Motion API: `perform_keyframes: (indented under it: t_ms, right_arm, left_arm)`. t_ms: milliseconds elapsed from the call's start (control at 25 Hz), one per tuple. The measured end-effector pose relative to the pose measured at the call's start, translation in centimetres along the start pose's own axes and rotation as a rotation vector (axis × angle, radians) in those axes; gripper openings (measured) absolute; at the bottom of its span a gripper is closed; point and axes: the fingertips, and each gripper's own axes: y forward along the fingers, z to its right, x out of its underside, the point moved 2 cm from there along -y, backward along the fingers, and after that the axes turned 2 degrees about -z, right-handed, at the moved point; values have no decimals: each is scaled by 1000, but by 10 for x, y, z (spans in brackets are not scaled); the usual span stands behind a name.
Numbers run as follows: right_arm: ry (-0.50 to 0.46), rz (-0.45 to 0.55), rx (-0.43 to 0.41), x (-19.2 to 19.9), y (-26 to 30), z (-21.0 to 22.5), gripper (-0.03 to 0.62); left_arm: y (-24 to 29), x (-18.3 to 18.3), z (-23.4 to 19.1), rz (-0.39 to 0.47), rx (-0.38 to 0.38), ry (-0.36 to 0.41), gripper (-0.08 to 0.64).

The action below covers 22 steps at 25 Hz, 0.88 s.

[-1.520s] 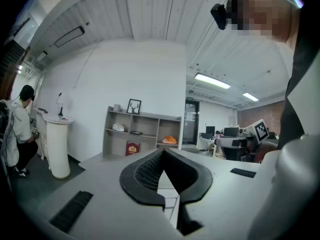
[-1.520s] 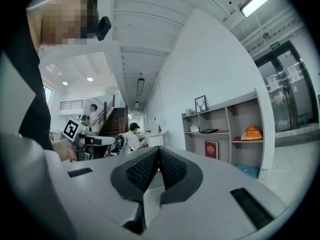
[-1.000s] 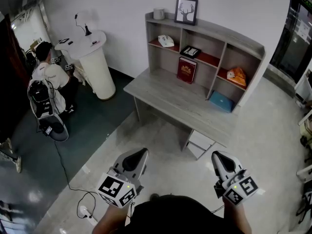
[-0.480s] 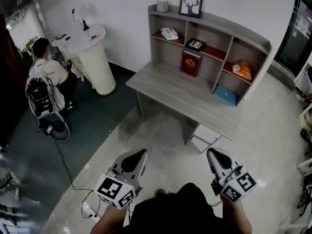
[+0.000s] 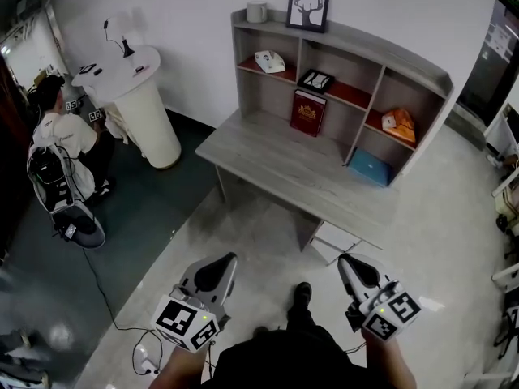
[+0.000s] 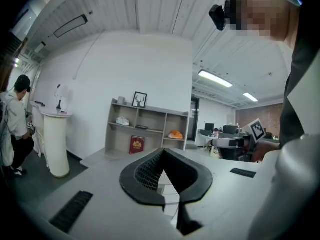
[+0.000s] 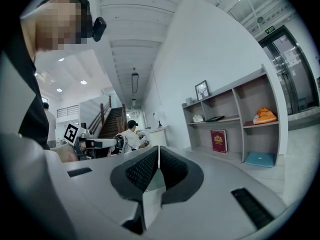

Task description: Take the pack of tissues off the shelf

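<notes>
A grey desk with a shelf unit stands ahead against the white wall. A small white pack lies in its upper left compartment; it may be the tissues. An orange pack sits in the right compartment. My left gripper and right gripper hover over the floor, well short of the desk, both shut and empty. The left gripper view shows the white pack far off past the left gripper. The right gripper view shows it beyond the right gripper.
On the shelf are a red book, a dark flat item, a blue item, a framed deer picture and a cup. A white pedestal table and a person are at left. A cable trails on the floor.
The person carrying the grippers has stepped forward: a shoe now shows below. Both grippers have sunk a little in the head view. The jaws stay shut.
</notes>
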Motion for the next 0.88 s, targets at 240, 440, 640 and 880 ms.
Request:
perform_keyframes:
  t_ms: [240, 440, 640, 880]
  right_arm:
    - [8, 5, -30, -19, 37, 70, 20]
    - [10, 7, -66, -40, 63, 128, 20]
    - [19, -7, -98, -49, 76, 181, 20]
    - [29, -37, -102, -47, 85, 230, 20]
  left_arm:
    - [75, -23, -16, 8, -24, -2, 12]
    - [138, -44, -20, 12, -36, 10, 12]
    - [195, -56, -19, 14, -53, 0, 12]
    - [248, -58, -15, 0, -38, -18, 12]
